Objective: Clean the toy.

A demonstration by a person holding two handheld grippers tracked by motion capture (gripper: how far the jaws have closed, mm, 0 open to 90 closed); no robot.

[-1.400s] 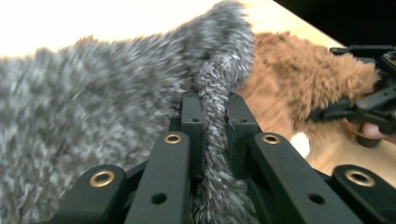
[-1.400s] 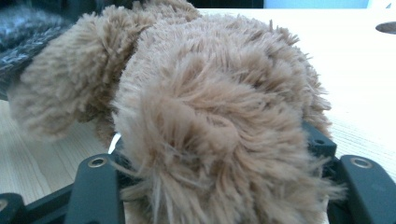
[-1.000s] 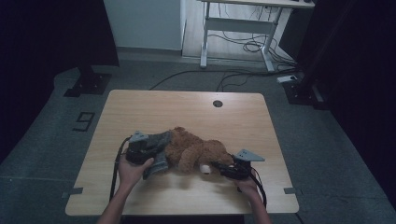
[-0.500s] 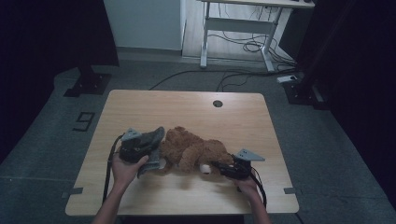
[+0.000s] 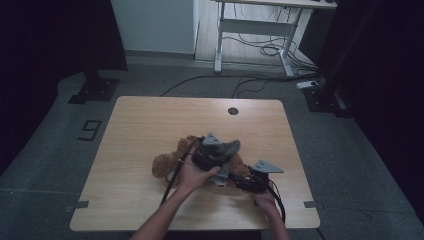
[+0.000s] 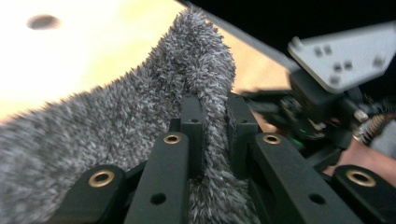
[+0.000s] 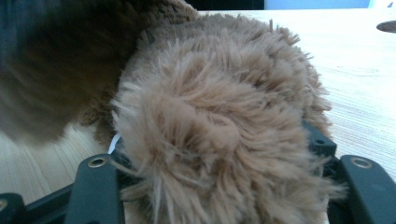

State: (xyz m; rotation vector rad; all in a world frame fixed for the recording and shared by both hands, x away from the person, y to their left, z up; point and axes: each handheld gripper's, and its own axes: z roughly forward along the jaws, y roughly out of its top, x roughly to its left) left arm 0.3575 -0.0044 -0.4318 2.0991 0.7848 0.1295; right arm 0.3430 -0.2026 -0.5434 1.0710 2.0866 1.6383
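I hold the left claw [image 5: 223, 172] clamped on a fold of grey fuzzy cloth [image 6: 116, 126], directly above the brown plush toy [image 5: 167, 164]. The right claw [image 5: 245, 181] grips a tuft of the same toy, with its jaws set partway apart around the fur [image 7: 210, 135]. The toy lies near the front middle of the counter [image 5: 145, 120], close to my edge.

Risk 1: the left grip covers only a thin pleat. A sharp pull may strip the cloth out of the jaws.
Risk 2: the two claws work close together. A careless swing may knock one body against the other, or snag the black cable [image 5: 175, 172] trailing across the toy.
Risk 3: the right hold is on loose pile, so the toy may slide free when loaded.

The counter is pale wood with a round cable port [image 5: 232, 110] at its far edge. Grey carpet surrounds it. A white desk frame [image 5: 250, 30] with loose cables stands behind, in a dim room.
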